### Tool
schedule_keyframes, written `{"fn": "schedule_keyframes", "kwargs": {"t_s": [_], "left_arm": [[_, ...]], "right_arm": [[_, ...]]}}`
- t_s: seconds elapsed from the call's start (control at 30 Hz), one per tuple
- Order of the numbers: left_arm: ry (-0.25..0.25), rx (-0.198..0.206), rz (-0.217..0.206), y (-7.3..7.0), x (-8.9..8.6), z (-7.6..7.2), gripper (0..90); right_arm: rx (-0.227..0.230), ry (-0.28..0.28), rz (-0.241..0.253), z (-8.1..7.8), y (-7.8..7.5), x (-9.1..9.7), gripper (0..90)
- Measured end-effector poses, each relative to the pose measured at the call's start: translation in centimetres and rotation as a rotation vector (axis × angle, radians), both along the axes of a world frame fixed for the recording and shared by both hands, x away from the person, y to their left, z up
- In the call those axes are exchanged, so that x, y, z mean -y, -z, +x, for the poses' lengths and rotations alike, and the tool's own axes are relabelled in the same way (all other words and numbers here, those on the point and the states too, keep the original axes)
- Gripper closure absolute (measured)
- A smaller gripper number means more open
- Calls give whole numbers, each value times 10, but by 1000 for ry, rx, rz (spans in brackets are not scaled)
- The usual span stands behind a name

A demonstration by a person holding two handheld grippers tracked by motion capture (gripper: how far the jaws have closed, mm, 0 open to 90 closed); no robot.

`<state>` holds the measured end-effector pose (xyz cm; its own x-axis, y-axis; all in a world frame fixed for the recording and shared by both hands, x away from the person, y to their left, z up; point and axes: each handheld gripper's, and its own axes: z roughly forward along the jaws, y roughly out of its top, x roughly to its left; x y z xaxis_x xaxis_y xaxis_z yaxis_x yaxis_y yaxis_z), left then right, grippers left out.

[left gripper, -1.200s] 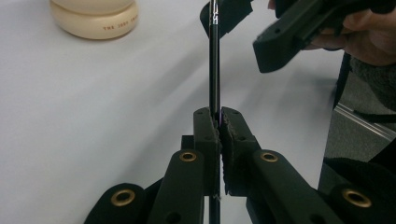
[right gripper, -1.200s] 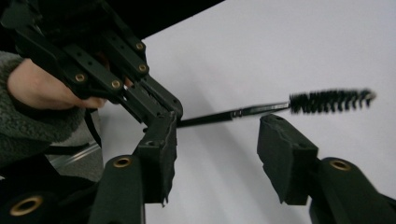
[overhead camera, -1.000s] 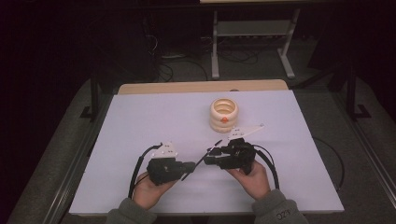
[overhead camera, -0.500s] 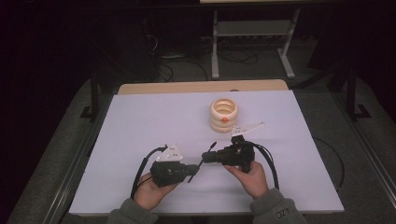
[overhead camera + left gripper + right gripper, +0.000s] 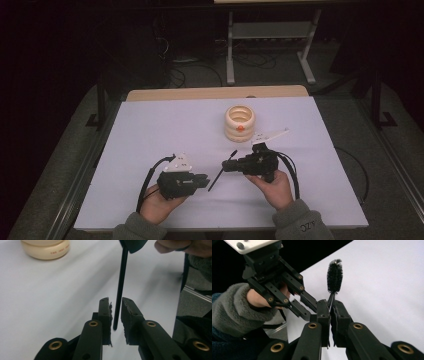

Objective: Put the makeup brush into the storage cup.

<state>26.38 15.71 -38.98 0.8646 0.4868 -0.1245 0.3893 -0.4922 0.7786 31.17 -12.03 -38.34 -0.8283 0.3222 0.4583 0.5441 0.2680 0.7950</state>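
A person sits at the near edge of a table covered with a white sheet point(image 5: 150, 125), a gripper in each hand; the right gripper point(image 5: 227, 167) is clamped on a thin black bottle brush point(image 5: 221, 171), its jaws pressed together on the wire stem just below the bristles, as the right gripper view shows point(image 5: 331, 307); the bristle head point(image 5: 334, 272) stands clear beyond the jaw tips; in the high view the brush's long axis runs on a diagonal, its bristle end toward the far right and its plain handle end point(image 5: 210, 189) toward the near left, near the middle of the near half of the table.

The left gripper point(image 5: 204, 179) lies just left of the brush, pointing right; in the left gripper view its jaws stand slightly apart on either side of the handle's lower end point(image 5: 115, 326), one pad point(image 5: 109, 315) very close to the rod, though whether it touches cannot be told; the rod point(image 5: 121, 282) rises from between them up to the right gripper at the top of that view.

A cream ring stack point(image 5: 240, 122) with an orange mark on its near side sits well beyond both grippers, toward the far middle of the sheet; its base appears in the left gripper view point(image 5: 46, 250).
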Motion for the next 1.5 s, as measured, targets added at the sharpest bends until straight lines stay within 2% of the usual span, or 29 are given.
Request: {"fn": "schedule_keyframes", "kwargs": {"t_s": [0.27, 0.5, 0.63, 1.33, 1.5], "left_arm": [[-34, 8, 21, -1, -10, 1, 704], [-60, 18, 41, -2, -20, 1, 668], [-77, 24, 37, -3, -24, 0, 647], [-131, 44, 48, -5, -48, 1, 561], [-149, 42, 35, -4, -50, 1, 543]], "right_arm": [[37, 21, -53, 2, -10, 4, 848], [59, 41, -72, 6, -17, 11, 848], [73, 48, -84, 9, -20, 13, 848], [84, 81, -96, 24, -31, 19, 848], [88, 92, -100, 28, -35, 22, 848]]}}
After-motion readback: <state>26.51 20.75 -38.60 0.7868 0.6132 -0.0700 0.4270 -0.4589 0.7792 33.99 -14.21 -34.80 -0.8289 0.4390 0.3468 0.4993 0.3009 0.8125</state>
